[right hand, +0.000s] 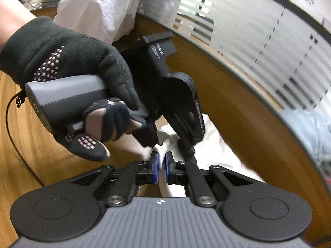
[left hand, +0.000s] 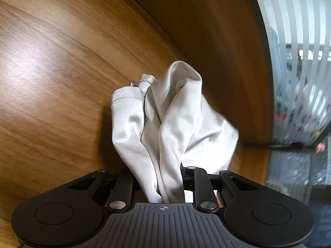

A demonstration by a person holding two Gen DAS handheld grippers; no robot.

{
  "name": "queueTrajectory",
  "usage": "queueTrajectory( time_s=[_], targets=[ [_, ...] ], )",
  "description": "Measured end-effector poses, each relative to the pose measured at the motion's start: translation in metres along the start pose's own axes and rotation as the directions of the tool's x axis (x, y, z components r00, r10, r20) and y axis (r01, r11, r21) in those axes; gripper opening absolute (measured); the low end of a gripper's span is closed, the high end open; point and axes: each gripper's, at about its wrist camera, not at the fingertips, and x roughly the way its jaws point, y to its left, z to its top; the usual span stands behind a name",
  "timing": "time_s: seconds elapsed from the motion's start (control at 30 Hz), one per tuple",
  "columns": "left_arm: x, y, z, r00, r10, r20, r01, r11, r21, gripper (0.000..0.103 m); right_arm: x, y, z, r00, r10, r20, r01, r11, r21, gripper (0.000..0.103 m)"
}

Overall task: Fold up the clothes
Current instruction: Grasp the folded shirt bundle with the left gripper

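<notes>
The garment (left hand: 165,119) is pale grey-white, satiny, with a stitched hem, bunched in soft vertical folds. It rises straight ahead of my left gripper (left hand: 162,177), whose jaws are clamped on it above the wood-grain table (left hand: 51,62). My right gripper (right hand: 162,168), blue pads nearly together, pinches a fold of the same cloth directly in front. My gloved left hand (right hand: 68,66) grips its grey handle ahead-left.

Both views are bright with soft daylight. A pale glare lies on the wooden table (left hand: 51,66), and the white cloth (left hand: 165,119) casts a dark shadow to its left. Fisheye distortion bends the edges; the striped glass wall (right hand: 258,47) looks motion-blurred.
</notes>
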Motion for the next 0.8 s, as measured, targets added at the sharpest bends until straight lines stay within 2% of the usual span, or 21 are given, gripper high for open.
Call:
queueTrajectory(
  time_s=[0.2,0.4,0.57,0.8],
  targets=[
    [0.003,-0.007,-0.004,0.996,0.076,-0.054,-0.070,0.992,0.104,0.018,-0.014,-0.006,-0.019,0.998,0.066,-0.001,-0.065,0.992,0.108,0.014],
    [0.003,-0.014,-0.013,0.982,0.143,-0.122,-0.116,0.971,0.210,0.018,-0.043,-0.027,-0.047,0.999,0.000,-0.042,0.012,0.959,0.284,0.020],
    [-0.003,-0.014,-0.037,0.973,0.171,-0.157,-0.131,0.963,0.236,0.018,-0.073,-0.044,-0.081,0.993,-0.062,-0.104,0.103,0.881,0.462,0.021],
    [-0.027,0.003,-0.082,0.963,0.195,-0.188,-0.151,0.963,0.223,0.018,-0.110,-0.048,-0.133,0.980,-0.107,-0.168,0.193,0.722,0.664,0.022]
  ],
)
